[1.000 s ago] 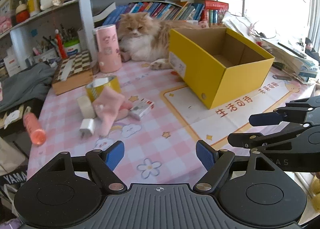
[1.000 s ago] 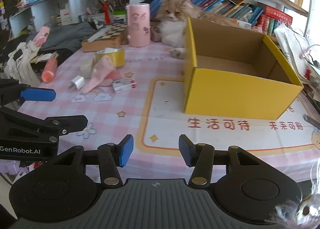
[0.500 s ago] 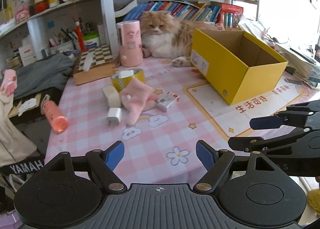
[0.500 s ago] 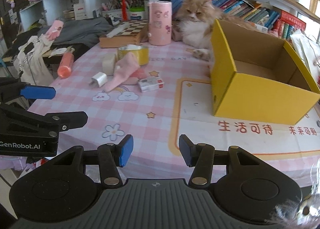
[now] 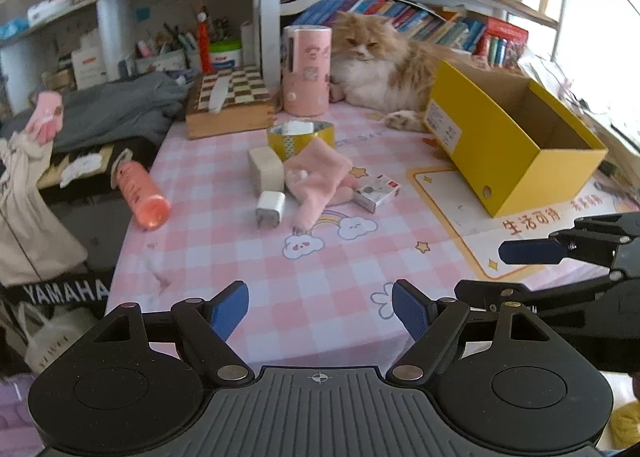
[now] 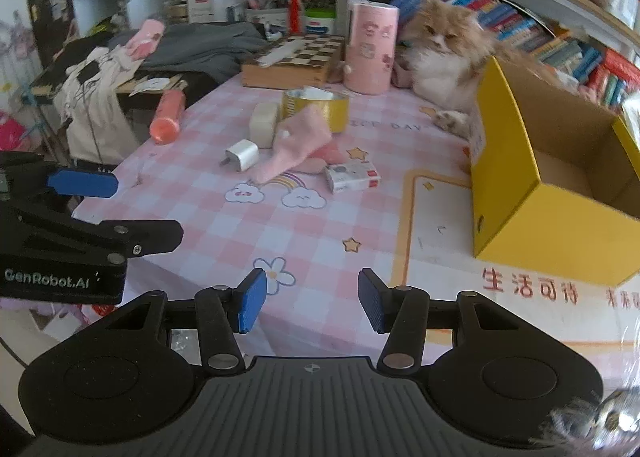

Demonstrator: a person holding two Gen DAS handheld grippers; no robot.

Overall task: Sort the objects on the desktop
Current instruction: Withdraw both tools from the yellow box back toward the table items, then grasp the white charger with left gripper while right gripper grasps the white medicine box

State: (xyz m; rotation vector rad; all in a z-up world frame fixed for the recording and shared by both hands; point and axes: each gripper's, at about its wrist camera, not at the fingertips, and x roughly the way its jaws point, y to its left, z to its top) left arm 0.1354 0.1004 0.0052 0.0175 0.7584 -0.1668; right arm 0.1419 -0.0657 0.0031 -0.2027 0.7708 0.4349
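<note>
While our left tool (image 5: pixel 320 307) and right tool (image 6: pixel 308 299) hover spread and empty over the near table (image 5: pixel 320 257) edge, the pink sock (image 5: pixel 316 181), white charger (image 5: pixel 271 209), tape roll (image 5: pixel 301 135) and small carton (image 5: pixel 377 188) lie clustered left of the open yellow box (image 5: pixel 516 145).

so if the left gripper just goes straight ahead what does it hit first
Probably the white charger, with the pink sock right beside it; only bare tablecloth lies between. The left gripper is open; depth is uncertain.
</note>
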